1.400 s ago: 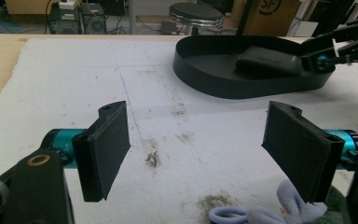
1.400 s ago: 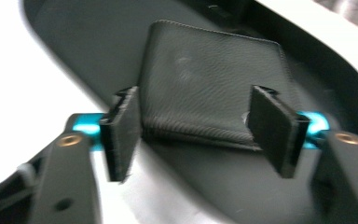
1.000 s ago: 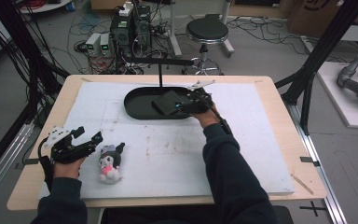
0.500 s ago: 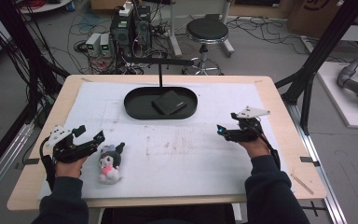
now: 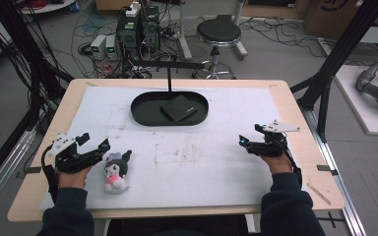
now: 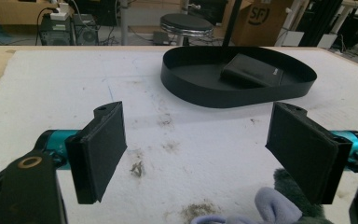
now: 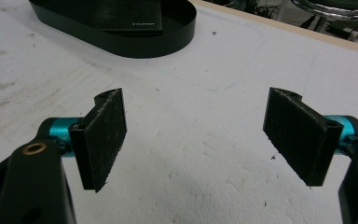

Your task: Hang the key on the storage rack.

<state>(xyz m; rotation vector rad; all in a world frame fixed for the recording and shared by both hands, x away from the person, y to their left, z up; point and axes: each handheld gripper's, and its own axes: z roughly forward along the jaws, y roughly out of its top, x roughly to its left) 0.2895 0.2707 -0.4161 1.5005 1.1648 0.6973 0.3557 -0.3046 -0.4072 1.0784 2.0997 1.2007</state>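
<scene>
Plush point(image 5: 114, 172) lies just beside the left gripper point(image 5: 98, 148); its jaws stand spread, empty. Right gripper point(image 5: 246, 143) gapes too; wallet point(image 5: 178, 108) sits in the tray point(image 5: 142, 115).

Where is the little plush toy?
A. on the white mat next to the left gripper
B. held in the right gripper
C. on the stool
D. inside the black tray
A: the plush lies on the mat just beside the open left gripper, outside the tray.
</scene>
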